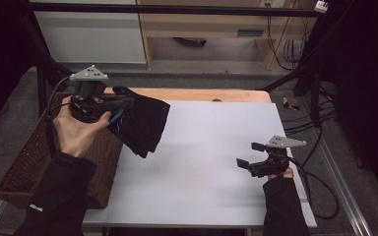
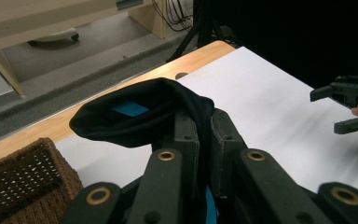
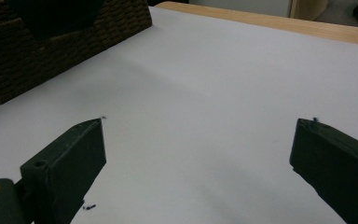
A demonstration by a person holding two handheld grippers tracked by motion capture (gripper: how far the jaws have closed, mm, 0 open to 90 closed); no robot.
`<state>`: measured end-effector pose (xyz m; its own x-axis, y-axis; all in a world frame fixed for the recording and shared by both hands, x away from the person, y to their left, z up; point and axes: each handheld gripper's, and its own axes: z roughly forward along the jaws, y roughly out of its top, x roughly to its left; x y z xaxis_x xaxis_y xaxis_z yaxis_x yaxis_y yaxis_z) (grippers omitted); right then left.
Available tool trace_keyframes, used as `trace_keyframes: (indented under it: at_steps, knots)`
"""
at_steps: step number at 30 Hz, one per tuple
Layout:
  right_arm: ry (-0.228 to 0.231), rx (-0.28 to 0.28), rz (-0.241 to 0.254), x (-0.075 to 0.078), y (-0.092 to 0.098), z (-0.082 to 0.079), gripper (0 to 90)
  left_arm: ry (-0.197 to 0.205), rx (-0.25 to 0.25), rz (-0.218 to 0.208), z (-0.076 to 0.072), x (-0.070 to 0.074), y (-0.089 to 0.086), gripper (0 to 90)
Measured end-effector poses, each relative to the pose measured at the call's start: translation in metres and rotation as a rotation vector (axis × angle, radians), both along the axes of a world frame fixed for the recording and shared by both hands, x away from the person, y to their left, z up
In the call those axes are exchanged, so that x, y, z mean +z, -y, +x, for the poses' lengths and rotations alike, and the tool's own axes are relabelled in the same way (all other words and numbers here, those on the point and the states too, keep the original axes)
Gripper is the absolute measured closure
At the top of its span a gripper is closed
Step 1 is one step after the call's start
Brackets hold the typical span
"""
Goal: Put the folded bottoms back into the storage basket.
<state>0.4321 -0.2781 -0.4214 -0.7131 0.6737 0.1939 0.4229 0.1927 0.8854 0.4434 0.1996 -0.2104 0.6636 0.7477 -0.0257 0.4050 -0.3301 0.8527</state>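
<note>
Nearest the person, the right gripper [image 1: 246, 155] rests low over the white sheet [image 1: 211, 162] covering the desk [image 1: 202, 94], its jaws spread wide with nothing between them. Farther up at the left, the left gripper [image 1: 123, 104] is clamped tight on a black cloth [image 1: 145, 125] with a blue patch, held in the air above the near edge of the wicker basket [image 1: 24, 169]; the cloth droops over the sheet's left edge. Beyond lies the bare wooden strip of the desk.
</note>
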Motion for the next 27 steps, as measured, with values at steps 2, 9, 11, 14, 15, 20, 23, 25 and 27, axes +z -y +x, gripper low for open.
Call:
trace_keyframes:
  at_steps: [2,9,11,14,15,20,23,25,27]
  knots:
    - [0.000,0.000,0.001,0.000,0.000,0.000,3.7,0.003,0.007,-0.003,0.000,0.004,-0.005,83.2]
    - [-0.001,0.001,0.002,0.000,0.000,0.000,3.7,0.006,0.014,-0.007,-0.001,0.010,-0.011,83.2]
    - [0.000,0.000,0.003,0.000,0.000,0.000,3.7,0.004,0.018,-0.005,-0.001,0.012,-0.014,83.2]
    - [-0.001,0.001,0.001,0.000,0.000,0.000,3.7,0.003,0.023,-0.007,-0.001,0.014,-0.019,83.2]
    - [-0.001,0.001,0.001,0.000,0.000,0.000,3.7,0.003,0.023,-0.007,-0.001,0.014,-0.019,83.2]
    - [-0.001,0.002,0.001,0.000,0.000,0.000,3.7,0.009,0.026,-0.011,-0.003,0.020,-0.024,83.3]
    - [0.000,0.001,0.000,0.000,0.000,0.000,3.7,0.009,0.032,-0.014,-0.004,0.023,-0.028,83.2]
    - [0.000,0.002,0.001,0.000,0.000,0.000,3.8,0.011,0.034,-0.017,-0.006,0.027,-0.031,83.2]
    - [-0.001,0.001,0.000,0.000,0.000,0.000,3.7,0.018,0.038,-0.015,-0.007,0.029,-0.034,83.2]
